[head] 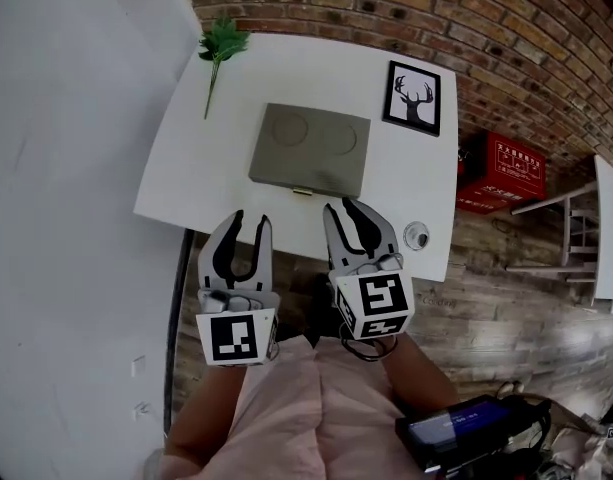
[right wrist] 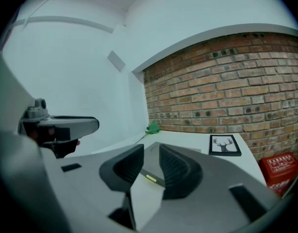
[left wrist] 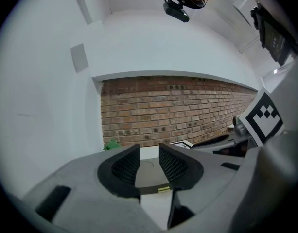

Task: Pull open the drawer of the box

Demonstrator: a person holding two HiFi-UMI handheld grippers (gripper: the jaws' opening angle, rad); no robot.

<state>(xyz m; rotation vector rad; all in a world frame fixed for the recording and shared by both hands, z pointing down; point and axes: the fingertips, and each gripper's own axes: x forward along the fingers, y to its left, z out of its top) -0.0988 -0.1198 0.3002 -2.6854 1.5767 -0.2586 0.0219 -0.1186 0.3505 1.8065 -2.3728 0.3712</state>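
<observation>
Item: grey box (head: 310, 148), lying flat in the middle of the white table (head: 181, 183), with the brass drawer pull (head: 303, 192) on its near face. I hold the left gripper (head: 251, 220) and right gripper (head: 344, 208) side by side at the table's near edge, short of the box. Both pairs of jaws stand apart with nothing between them. Far side: green sprig (head: 222, 42) at left, framed deer picture (head: 412, 97) at right.

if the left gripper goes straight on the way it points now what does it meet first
Probably the front of the grey box, near its gold handle: both show between the left gripper's open jaws. Nothing stands before it, though depth is unclear.
</observation>
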